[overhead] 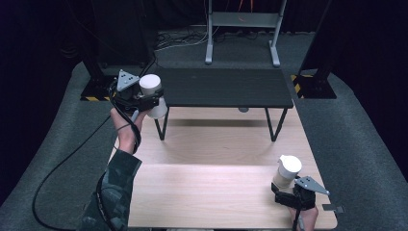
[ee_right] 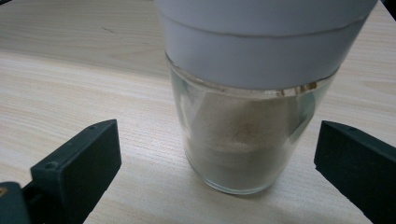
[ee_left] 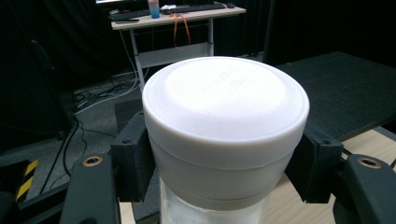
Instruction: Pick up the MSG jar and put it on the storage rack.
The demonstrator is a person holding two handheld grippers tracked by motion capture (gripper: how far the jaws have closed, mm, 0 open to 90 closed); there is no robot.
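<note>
Seen from the high view, the right hand-held gripper (overhead: 288, 191) rests low at the near right corner of the pale wooden counter (overhead: 216, 192). Directly ahead of it — at about eleven o'clock, just beside its tips — stands a glass shaker jar (overhead: 286, 172) with a white cap, upright on the counter, its long axis vertical. In the right gripper view the jar (ee_right: 243, 135) sits between the two black jaws, which stand wide apart and clear of the glass on both sides; pale powder fills its lower part.

The left hand-held gripper (overhead: 146, 102) is raised at the far left, at about ten o'clock from the counter's middle, clamped on a second white-capped jar (overhead: 153, 96). In the left gripper view its jaws press just under the white cap (ee_left: 225, 100).

The right gripper is plainly the nearer one to the standing jar — closing on it likely needs only a short push forward.
</note>
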